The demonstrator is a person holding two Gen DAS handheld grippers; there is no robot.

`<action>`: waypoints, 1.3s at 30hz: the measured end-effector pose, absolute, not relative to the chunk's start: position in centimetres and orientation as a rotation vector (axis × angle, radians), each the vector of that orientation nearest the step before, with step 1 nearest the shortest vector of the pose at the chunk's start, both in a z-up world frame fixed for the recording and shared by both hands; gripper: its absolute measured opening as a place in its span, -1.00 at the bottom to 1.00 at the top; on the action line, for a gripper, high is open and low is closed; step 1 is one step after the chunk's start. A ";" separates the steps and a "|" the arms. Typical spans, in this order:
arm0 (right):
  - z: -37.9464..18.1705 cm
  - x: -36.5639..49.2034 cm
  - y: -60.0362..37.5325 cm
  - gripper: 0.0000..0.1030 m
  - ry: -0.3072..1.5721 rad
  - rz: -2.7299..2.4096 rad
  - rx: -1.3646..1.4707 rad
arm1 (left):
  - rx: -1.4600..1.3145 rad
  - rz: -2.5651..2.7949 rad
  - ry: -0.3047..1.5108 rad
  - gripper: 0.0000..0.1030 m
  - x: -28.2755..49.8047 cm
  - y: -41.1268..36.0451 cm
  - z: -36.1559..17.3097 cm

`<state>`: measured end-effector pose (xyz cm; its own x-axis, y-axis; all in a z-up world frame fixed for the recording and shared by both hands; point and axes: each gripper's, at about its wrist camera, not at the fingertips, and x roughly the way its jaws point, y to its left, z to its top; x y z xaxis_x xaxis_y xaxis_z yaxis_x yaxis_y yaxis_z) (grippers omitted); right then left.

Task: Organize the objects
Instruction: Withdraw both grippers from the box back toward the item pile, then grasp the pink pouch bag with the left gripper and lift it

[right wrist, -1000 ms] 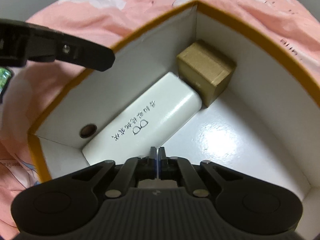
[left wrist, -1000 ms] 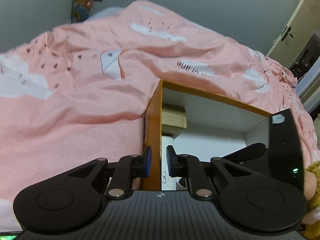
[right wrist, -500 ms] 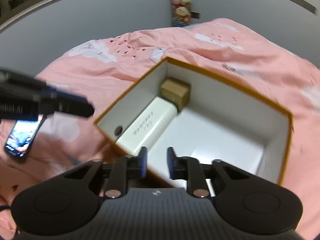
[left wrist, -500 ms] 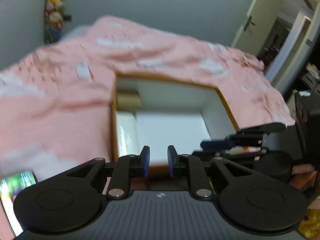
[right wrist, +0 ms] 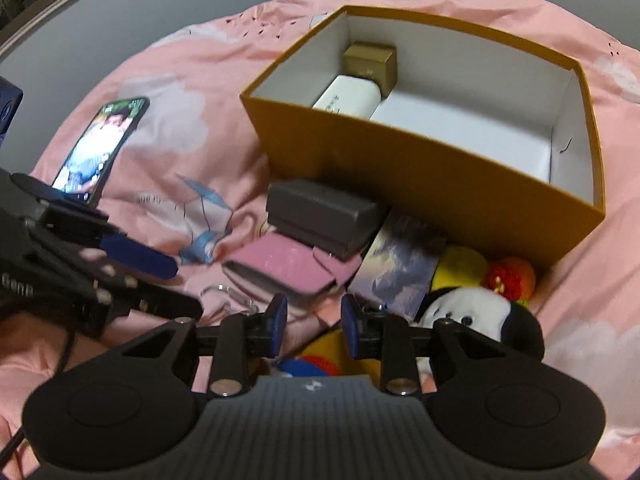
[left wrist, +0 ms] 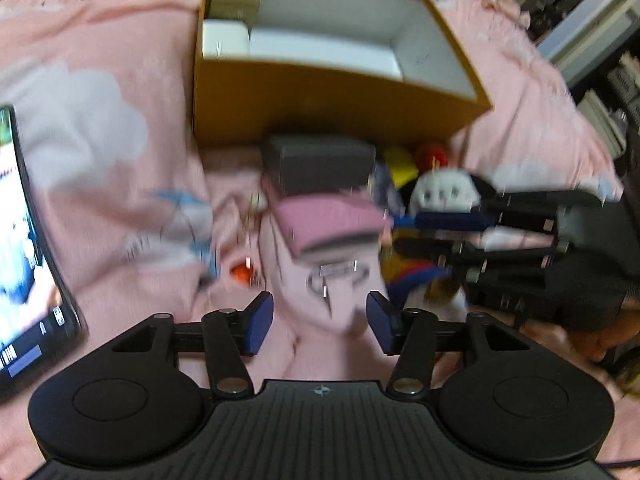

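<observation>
An orange box (right wrist: 400, 168) with a white inside sits on the pink bed and holds a white case (right wrist: 348, 98) and a small gold box (right wrist: 370, 60). Before its front wall lie a grey box (right wrist: 320, 210), a pink wallet (right wrist: 280, 268), a picture card (right wrist: 400, 268) and a metal clip (left wrist: 336, 276). My left gripper (left wrist: 320, 326) hovers over the clip and wallet (left wrist: 328, 220), its jaws opening with nothing between them. My right gripper (right wrist: 312, 326) is above the wallet's near edge, its jaws also opening and empty.
A lit phone (right wrist: 100, 148) lies on the bedding at the left. Plush toys crowd the box's right front corner: a black-and-white one (right wrist: 472, 312), a yellow one (right wrist: 460, 268) and a red one (right wrist: 508, 276). The two grippers are close side by side.
Both grippers have pulled back from the box toward the pile in front of it and tilted down. Both jaws went from shut to apart, the left much wider.
</observation>
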<state>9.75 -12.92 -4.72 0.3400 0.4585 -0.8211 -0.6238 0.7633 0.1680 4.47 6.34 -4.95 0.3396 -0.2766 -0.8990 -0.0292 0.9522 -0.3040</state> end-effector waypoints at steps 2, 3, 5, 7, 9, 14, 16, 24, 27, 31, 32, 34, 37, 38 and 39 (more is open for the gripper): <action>-4.7 9.7 -12.9 -0.37 0.995 0.699 -0.197 | -0.234 -0.169 1.229 0.35 3.6 5.5 -5.4; -4.6 9.7 -12.9 -0.37 0.992 0.696 -0.200 | -0.211 -0.166 1.227 0.39 3.5 5.2 -5.5; -4.8 9.8 -12.7 -0.34 0.992 0.694 -0.203 | -0.184 -0.165 1.220 0.44 3.3 4.7 -5.7; -4.9 9.6 -12.6 -0.33 0.998 0.696 -0.206 | -0.172 -0.182 1.222 0.47 3.6 4.4 -6.1; -5.0 9.5 -12.5 -0.33 1.002 0.689 -0.214 | -0.172 -0.209 1.235 0.47 4.0 4.0 -6.9; -5.0 9.6 -13.0 -0.33 1.006 0.657 -0.213 | -0.176 -0.214 1.195 0.29 3.9 3.9 -6.7; -4.9 9.6 -13.1 -0.33 1.005 0.645 -0.214 | -0.194 -0.205 1.150 0.25 3.7 4.2 -6.0; -4.7 9.3 -12.8 -0.33 0.964 0.641 -0.282 | -0.254 -0.167 0.971 0.20 5.8 5.8 -3.4; -4.8 9.2 -12.4 -0.33 0.958 0.669 -0.285 | -0.260 -0.164 0.956 0.20 6.9 5.9 -3.3; -4.8 9.4 -11.7 -0.34 0.925 0.706 -0.298 | -0.287 -0.163 0.934 0.20 7.7 6.3 -3.2; -4.8 9.5 -11.4 -0.35 0.918 0.715 -0.300 | -0.295 -0.164 0.929 0.20 7.9 6.4 -3.2; -5.1 9.8 -10.9 -0.35 0.902 0.722 -0.313 | -0.310 -0.169 0.926 0.20 8.1 6.7 -3.3; -5.5 10.3 -10.0 -0.35 0.878 0.721 -0.334 | -0.323 -0.156 0.927 0.20 8.4 7.1 -3.4; -5.6 10.6 -9.8 -0.35 0.875 0.722 -0.335 | -0.327 -0.150 0.929 0.20 8.4 7.3 -3.5; -5.8 10.8 -9.6 -0.35 0.875 0.720 -0.333 | -0.330 -0.147 0.932 0.20 8.5 7.3 -3.6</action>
<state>10.78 -9.64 -5.75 0.4293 0.4347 -0.7916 -0.6935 0.7202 0.0194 8.48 7.35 -3.59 0.5910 -0.2649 -0.7620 -0.0177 0.9401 -0.3406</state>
